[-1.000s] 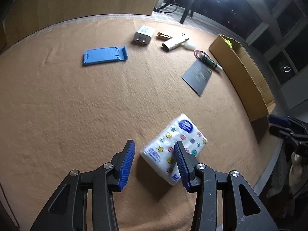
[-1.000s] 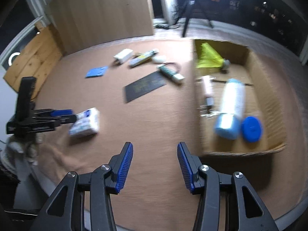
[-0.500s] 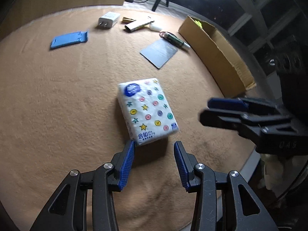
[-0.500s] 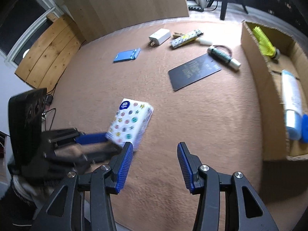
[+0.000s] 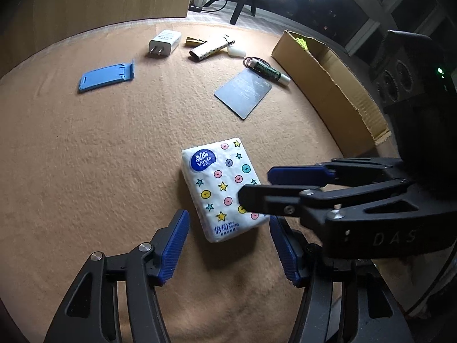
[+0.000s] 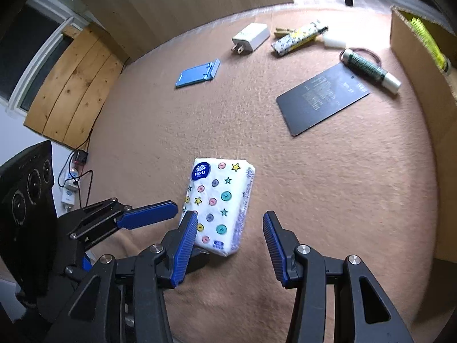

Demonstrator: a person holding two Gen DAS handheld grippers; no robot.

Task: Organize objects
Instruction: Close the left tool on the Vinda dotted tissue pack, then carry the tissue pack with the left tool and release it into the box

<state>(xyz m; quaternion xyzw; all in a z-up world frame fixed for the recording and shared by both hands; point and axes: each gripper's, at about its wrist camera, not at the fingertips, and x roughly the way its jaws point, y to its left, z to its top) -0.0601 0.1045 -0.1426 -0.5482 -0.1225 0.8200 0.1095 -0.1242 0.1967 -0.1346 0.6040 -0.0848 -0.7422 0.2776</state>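
The bench (image 6: 328,177) is covered in tan cloth, with the open cardboard box (image 6: 414,65) along its 3 o'clock edge. The Vinda tissue pack (image 6: 220,203) lies flat near the 6 o'clock edge, apart from the small clutter at 12 o'clock.

The left gripper (image 5: 228,245) has just been widening its fingers; they stand open on either side of the pack's near end, pressing on nothing. The right gripper (image 6: 230,245) is also open and empty, its left finger (image 6: 185,245) overlapping the pack's near corner.

Likely the right gripper takes the pack for the box. To do it well, centre both fingers across the short width, come down squarely, close gently — the pack is soft — and let the left draw clear first.
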